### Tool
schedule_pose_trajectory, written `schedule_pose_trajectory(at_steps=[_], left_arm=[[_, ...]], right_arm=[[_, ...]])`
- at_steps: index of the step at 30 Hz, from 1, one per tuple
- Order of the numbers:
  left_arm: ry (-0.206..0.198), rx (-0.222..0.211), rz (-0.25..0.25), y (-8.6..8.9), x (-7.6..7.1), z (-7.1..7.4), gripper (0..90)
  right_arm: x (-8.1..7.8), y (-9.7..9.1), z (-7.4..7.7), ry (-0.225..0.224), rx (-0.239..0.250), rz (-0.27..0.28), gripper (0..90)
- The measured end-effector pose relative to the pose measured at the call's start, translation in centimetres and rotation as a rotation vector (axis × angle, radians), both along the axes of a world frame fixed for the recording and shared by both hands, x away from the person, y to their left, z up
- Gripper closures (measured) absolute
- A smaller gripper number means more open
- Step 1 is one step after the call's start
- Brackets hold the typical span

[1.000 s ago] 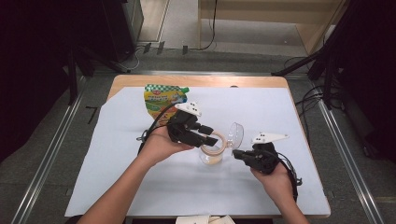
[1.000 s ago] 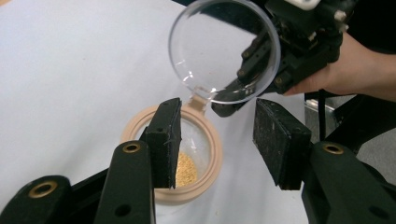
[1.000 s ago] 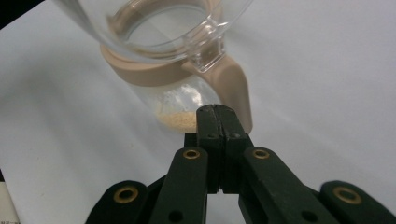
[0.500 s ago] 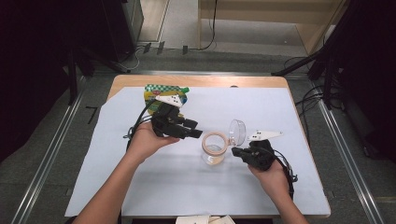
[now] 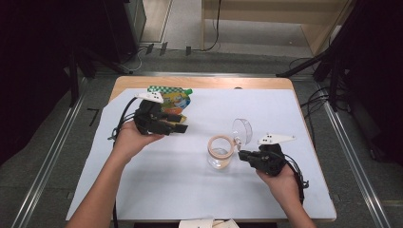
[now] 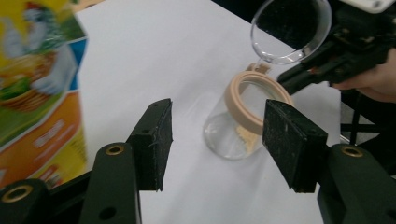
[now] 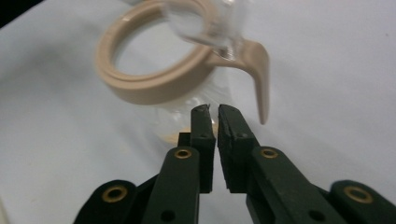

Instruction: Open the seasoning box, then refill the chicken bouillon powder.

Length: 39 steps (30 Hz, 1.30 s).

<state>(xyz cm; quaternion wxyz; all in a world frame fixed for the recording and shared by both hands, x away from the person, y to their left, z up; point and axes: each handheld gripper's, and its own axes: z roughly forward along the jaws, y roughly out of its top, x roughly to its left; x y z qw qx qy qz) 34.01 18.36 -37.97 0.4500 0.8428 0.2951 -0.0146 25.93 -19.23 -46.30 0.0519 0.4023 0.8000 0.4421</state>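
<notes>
Jaws of the left gripper have just been opening, nothing between them; right gripper jaws near-closed, empty, beside the jar mid-table. The left gripper view reveals the snack pouch print.

Clear glass jar, beige-rimmed, upright on white sheet, lid open

overhead forward-down, 2 close gripper views, shared jar
</notes>
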Motion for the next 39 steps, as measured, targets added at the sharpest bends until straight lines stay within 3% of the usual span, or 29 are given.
schedule_pose_trajectory(at_steps=[4,8,9,13,20,28,31,36,39], left_arm=[[-0.003,0.002,0.037,1.5,0.2,-0.1,41.0],[0.023,-0.014,0.066,2.7,0.7,-0.1,36.5],[0.022,-0.012,0.074,3.0,0.8,-0.1,36.3],[0.019,0.015,0.091,4.0,1.1,-0.3,36.4],[0.013,0.029,0.113,5.4,1.5,-0.6,37.2],[-0.007,0.066,0.185,8.0,2.0,-1.1,35.9],[0.000,0.040,0.207,8.8,2.6,-1.7,35.5],[-0.009,0.033,0.192,8.3,3.8,-2.4,35.7],[-0.013,0.056,0.199,7.9,4.4,-2.7,35.7]], right_arm=[[-1.2,0.2,0.3,-0.002,0.020,0.018,77.1],[-2.2,1.0,0.6,-0.001,0.036,0.070,73.1],[-2.6,1.6,0.8,-0.004,0.035,0.104,72.8],[-3.3,2.6,1.0,-0.022,0.033,0.146,71.1],[-3.6,3.7,1.1,-0.026,0.036,0.187,68.3],[-3.8,4.9,1.0,-0.031,0.040,0.229,65.1],[-4.1,5.9,0.9,-0.031,0.029,0.263,63.7],[-4.1,7.1,0.9,-0.029,0.027,0.295,63.0],[-4.0,7.4,1.0,-0.035,0.027,0.303,62.5]])
